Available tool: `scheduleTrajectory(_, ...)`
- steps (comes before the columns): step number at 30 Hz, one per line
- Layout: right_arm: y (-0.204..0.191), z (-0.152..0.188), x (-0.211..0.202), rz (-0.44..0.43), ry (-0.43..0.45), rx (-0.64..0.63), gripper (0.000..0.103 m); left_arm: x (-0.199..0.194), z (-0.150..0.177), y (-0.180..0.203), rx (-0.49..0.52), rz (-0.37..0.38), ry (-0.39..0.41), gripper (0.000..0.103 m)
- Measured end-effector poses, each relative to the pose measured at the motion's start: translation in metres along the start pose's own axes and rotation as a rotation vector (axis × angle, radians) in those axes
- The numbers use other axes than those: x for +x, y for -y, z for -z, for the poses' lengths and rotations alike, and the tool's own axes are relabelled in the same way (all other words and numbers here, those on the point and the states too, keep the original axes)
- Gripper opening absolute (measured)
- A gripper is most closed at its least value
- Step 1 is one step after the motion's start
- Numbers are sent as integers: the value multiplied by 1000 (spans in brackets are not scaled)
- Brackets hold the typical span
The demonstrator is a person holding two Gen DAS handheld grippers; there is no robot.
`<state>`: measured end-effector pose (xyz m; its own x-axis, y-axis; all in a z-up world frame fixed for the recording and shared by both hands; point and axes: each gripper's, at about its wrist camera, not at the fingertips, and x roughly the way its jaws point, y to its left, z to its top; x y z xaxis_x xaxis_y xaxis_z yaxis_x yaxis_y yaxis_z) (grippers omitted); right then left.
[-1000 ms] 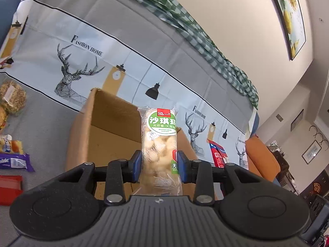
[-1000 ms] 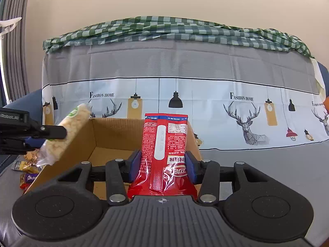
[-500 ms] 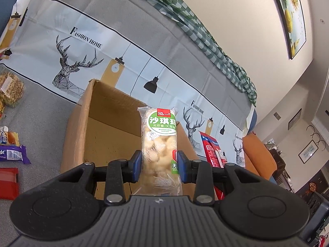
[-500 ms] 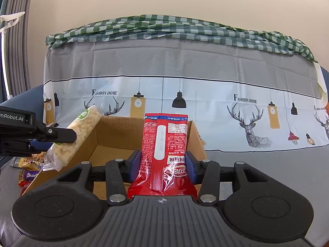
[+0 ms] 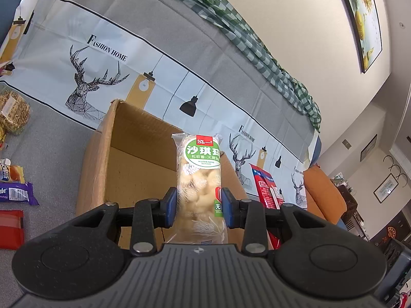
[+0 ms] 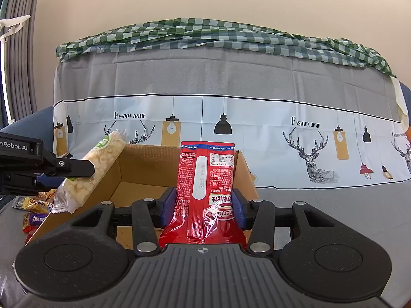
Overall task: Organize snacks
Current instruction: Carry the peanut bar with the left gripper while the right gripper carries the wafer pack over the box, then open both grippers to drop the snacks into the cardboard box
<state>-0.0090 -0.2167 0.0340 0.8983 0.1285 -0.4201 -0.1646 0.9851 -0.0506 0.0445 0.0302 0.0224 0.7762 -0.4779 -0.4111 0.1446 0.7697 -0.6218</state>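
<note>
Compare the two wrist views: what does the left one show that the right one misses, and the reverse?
Left wrist only: the purple wrapper, the flat red packet, a framed picture on the wall.

Right wrist only: the grey curtain.

Both: the cardboard box, empty where visible; the pale snack pack clamped in the left gripper; the red snack pack clamped in the right gripper.

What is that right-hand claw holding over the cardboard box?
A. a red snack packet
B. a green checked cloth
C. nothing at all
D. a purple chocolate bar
A: in the right wrist view the right gripper is closed on a red snack packet, its blue pads pressing both sides, in front of the open cardboard box.
</note>
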Motion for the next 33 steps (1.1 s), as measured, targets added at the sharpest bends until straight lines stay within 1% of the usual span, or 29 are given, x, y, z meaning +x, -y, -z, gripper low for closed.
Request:
scheduleTrajectory(22,-2,1,1,1,-4,0,48,0,-1,3,7,1,2,39)
scheduleTrajectory(26,-1,0,1,-2,-4,2,48,-1,-2,5,13,25,-1,39)
scheduleTrajectory(27,-2,0,1,-4,-3,6,49,-2,-2,7,16,43,-5,41)
scheduleTrajectory(28,-2,0,1,-6,-2,11,53,-2,-2,9,19,60,-7,43)
scheduleTrajectory(29,-1,0,2,-6,-3,12,59,-3,-2,11,24,77,-6,50)
scheduleTrajectory(30,-2,0,1,0,3,10,71,-4,-1,13,31,86,0,53)
scheduleTrajectory(31,-3,0,0,6,12,6,76,-5,-1,15,38,88,5,54)
scheduleTrajectory(33,-4,-1,-1,5,18,3,76,-4,0,17,48,85,9,54)
